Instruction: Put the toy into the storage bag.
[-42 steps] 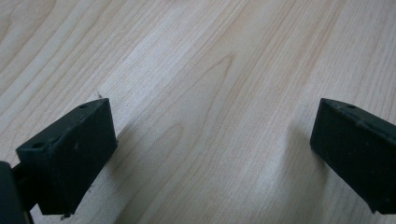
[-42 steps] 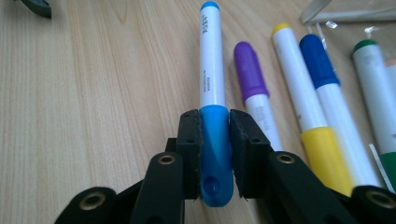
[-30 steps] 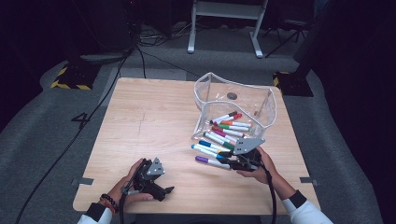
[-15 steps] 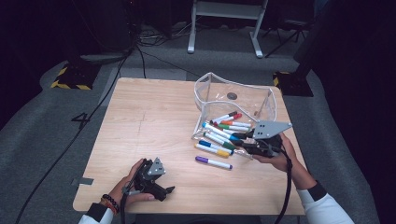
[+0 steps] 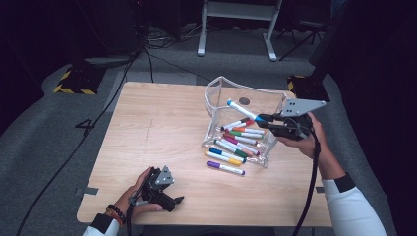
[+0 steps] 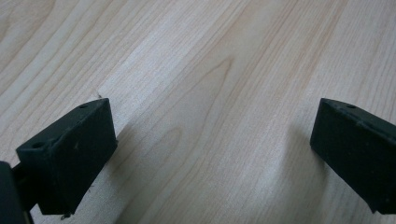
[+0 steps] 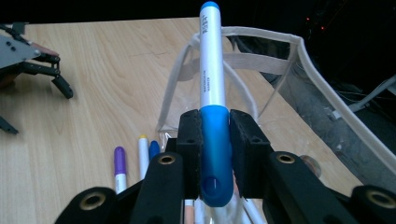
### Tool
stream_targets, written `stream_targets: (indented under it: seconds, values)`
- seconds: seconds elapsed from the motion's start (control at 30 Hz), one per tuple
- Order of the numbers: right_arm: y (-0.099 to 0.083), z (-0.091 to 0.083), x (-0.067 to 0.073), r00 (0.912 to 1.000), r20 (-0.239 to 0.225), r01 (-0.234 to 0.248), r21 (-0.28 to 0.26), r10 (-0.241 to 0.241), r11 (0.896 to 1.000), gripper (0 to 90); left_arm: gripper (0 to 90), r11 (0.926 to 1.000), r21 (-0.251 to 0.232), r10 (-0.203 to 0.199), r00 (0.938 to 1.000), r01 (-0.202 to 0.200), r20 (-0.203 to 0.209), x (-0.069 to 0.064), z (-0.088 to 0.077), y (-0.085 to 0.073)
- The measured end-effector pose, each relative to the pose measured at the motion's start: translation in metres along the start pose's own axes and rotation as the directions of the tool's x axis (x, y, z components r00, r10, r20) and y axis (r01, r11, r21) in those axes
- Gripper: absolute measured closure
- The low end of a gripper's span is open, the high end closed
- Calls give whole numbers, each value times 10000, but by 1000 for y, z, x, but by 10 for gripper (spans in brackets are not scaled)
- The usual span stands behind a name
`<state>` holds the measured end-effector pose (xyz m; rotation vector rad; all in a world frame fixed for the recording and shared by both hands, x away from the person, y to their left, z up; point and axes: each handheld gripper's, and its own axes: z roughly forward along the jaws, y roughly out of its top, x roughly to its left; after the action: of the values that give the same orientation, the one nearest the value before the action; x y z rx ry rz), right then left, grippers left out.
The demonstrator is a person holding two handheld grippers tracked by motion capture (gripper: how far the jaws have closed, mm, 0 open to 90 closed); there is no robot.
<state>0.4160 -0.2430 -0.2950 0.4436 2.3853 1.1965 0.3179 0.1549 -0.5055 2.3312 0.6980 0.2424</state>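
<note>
The blue marker sits clamped by its cap between the pads of my right gripper, its white barrel pointing away from me, raised above the clear pouch. Nearest me, my left gripper rests on the wooden table at its near left corner, jaws spread wide with nothing between them. Farther out, a purple marker lies on the table just beside the pouch's mouth. Other markers crowd that opening; I think a small dark thing lies at the pouch's far end, though it is blurred.
</note>
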Motion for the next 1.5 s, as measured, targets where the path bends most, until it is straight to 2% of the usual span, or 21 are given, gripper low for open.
stream_targets:
  seconds: [0.07,0.13,0.23,0.37,0.47,0.67,0.8,0.93,0.97,1.07,1.17,1.3,1.37,1.43,1.5]
  values:
    - [0,0,-8,9995,312,-42,147,37,9999,749,5,10000,0,-3,10000,3,-1,0,0,0]
    - [-1,0,-18,9987,423,-304,165,297,9994,749,5,10000,-1,0,10000,0,-1,0,0,0]
    - [-1,3,-29,9973,589,-457,337,437,9984,749,5,10000,0,-1,10000,1,0,0,0,0]
    - [-4,12,-44,9946,698,-805,601,763,9949,749,5,10000,-5,0,10000,0,3,0,0,0]
    - [-7,20,-54,9925,608,-1106,784,1060,9908,749,5,10000,-6,-4,10000,4,2,0,0,0]
    - [-10,42,-64,9920,295,-1264,1786,1231,9758,749,5,10000,-2,7,10000,-7,8,0,0,0]
    - [-16,57,-69,9872,237,-1584,2570,1576,9533,749,6,10000,0,6,10000,-6,4,0,0,0]
    - [-17,62,-69,9870,111,-1554,3169,1602,9356,748,5,10000,-4,5,10000,-5,7,0,0,0]
    - [-17,64,-68,9869,-73,-1489,3413,1610,9281,748,6,10000,-4,7,10000,-7,8,0,0,0]
    - [-17,69,-62,9889,-536,-1068,3916,1385,9139,748,5,10000,-1,8,10000,-8,8,0,0,0]
    - [-18,73,-56,9844,-1018,-873,4238,1432,9016,748,5,10000,-2,9,10000,-9,6,0,0,0]
    - [-18,75,-54,9787,-1355,-763,4581,1544,8856,746,5,10000,-1,10,10000,-10,10,0,0,0]
    - [-19,77,-52,9755,-1571,-577,4919,1538,8688,743,5,10000,-4,15,10000,-15,14,0,0,0]
    - [-19,77,-52,9761,-1508,-625,4944,1564,8670,732,5,10000,-6,13,10000,-13,12,0,0,0]
    - [-18,76,-53,9801,-1297,-682,4899,1501,8691,663,5,10000,-3,12,10000,-12,9,0,0,0]
